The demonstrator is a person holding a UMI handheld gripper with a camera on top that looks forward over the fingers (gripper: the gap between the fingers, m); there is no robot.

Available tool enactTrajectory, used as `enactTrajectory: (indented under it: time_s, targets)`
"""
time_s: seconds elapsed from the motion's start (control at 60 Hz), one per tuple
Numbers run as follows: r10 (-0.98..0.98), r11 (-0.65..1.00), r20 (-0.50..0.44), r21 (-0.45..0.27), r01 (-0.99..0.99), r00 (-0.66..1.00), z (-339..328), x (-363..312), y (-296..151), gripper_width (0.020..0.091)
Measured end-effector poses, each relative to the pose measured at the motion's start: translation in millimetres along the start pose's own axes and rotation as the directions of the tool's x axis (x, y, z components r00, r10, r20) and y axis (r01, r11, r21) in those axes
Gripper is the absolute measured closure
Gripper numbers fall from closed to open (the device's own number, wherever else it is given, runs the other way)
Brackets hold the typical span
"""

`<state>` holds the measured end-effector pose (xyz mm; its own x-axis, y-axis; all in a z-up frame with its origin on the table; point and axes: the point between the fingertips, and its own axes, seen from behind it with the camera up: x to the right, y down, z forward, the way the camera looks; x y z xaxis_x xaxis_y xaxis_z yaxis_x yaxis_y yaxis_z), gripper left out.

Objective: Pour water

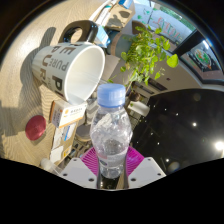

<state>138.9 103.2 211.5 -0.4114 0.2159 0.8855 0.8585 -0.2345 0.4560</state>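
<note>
- Gripper view: your gripper (111,172) holds a clear plastic water bottle (110,135) between its jaws. Both pink pads (94,160) press against the lower body, so the jaws are closed on the bottle.
- Gripper view: the bottle's long axis runs straight away from the jaws, with its pale blue cap (111,96) at the far end. The cap appears to be on; if so, no water will come out until it is off.
- Gripper view: the receiving vessel is a white mug (68,68) with dark lettering. It sits up and to the left of the cap, close beside it but not touching. Its open mouth faces the bottle's neck, and the mug appears tipped or seen at a steep angle; I cannot tell which.
- Gripper view: judged from this layout, your pour depends on swinging the bottle's neck leftward over the mug's rim. The gap to close is short.
- Gripper view: a leafy green plant (148,50) stands to the right beyond the bottle, clear of the pour path. A small box (67,113) lies just under the mug, and a red round object (37,127) rests on the table (20,100) further left.
</note>
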Motion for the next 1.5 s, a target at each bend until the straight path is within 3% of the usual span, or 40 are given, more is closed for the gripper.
enactTrajectory:
  time_s: [0.117,0.267,0.433,0.6,0.783,0.883,0.983,1.267,1.5]
  targets:
    - [-0.065,0.998,0.017,-0.009,0.065,0.998,2.4,-4.6,-5.8,0.0807]
    - [-0.007,1.000,0.019,0.011,0.007,1.000,-1.5,3.0,-7.6,0.0806]
    - [0.303,0.952,0.065,0.036,-0.305,0.951,-10.5,22.8,4.6,0.0805]
    - [0.666,0.736,0.121,0.047,-0.675,0.736,-21.8,44.4,28.0,0.0802]
    - [0.915,0.311,0.294,-0.074,-0.948,0.277,-20.8,16.8,35.1,0.0802]
    - [0.930,0.067,0.367,-0.199,-0.978,-0.011,-15.2,-19.3,25.4,0.0803]
    - [0.893,-0.078,0.410,-0.263,-0.962,-0.185,-8.0,-49.5,12.0,0.0802]
    - [0.822,-0.180,0.443,-0.395,-0.901,-0.358,13.6,-129.6,-27.6,0.0803]
    - [0.814,-0.161,0.457,-0.414,-0.896,-0.358,9.7,-162.2,-34.8,0.0792]
